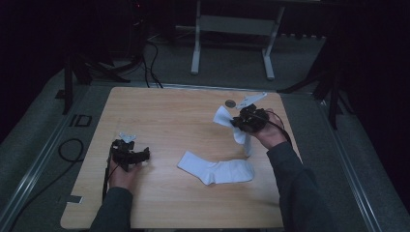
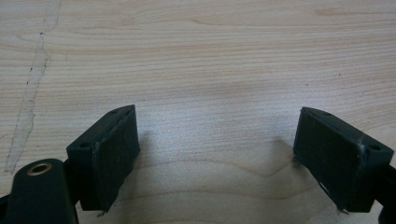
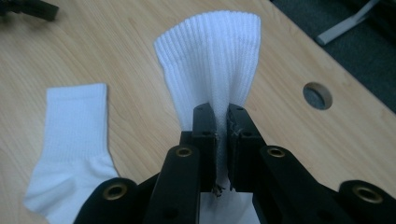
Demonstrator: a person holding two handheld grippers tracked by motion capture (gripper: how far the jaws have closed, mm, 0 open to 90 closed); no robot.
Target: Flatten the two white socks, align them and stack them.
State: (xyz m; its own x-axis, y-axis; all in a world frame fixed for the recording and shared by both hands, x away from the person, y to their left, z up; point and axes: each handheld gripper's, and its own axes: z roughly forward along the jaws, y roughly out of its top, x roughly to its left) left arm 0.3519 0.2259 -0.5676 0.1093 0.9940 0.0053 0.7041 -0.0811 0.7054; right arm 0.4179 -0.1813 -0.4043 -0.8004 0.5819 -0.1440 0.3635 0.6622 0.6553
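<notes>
Dim room, grey floor, a white metal stand beyond the light wooden table (image 1: 169,116), which has a round hole (image 3: 317,95) at its far right. A white ribbed cotton sock (image 1: 217,170) lies flat on the wood, to the left of and below the right gripper (image 3: 222,135). That gripper's jaws are clamped together on a second white ribbed sock (image 3: 215,60), lifted clear so its cuff fans out above the jaws, probably for pairing. The left gripper (image 2: 215,154) rests low over bare wood, jaws wide apart, holding nothing.
</notes>
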